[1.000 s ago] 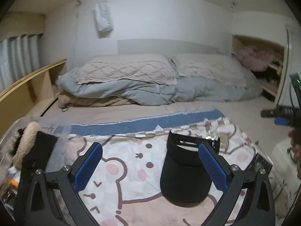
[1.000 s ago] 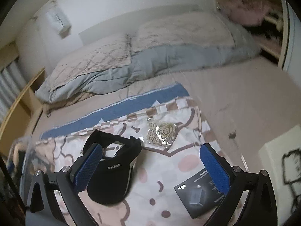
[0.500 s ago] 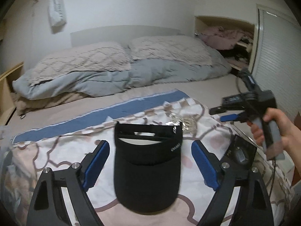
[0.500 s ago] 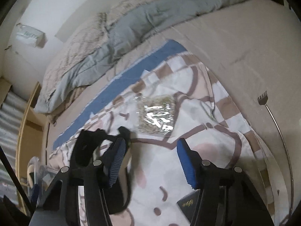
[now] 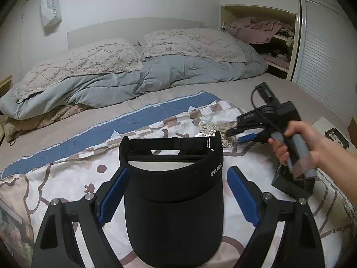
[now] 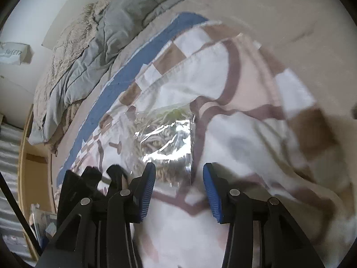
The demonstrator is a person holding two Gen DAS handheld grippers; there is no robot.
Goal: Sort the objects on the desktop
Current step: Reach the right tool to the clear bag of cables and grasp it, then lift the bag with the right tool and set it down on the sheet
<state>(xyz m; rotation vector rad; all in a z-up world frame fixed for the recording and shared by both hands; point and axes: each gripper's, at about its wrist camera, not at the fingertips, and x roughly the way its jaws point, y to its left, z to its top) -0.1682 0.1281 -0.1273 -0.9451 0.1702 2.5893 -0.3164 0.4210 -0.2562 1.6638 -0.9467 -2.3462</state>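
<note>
Black visor (image 5: 174, 192) lies on the cartoon blanket (image 5: 67, 178) between the spread pads of the left claw (image 5: 176, 195), untouched. Clear bag (image 6: 165, 138) lies just ahead of the right claw (image 6: 178, 189), whose jaws are closing with the bag's near edge between them. Risk: the slick film slips out, or blanket gets pinched along.

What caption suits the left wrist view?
Left gripper straddling a black visor on a patterned sheet, right gripper reaching a clear bag.

L claw (image 5: 176, 195) wide; R claw (image 6: 178, 189) closing, empty.
</note>
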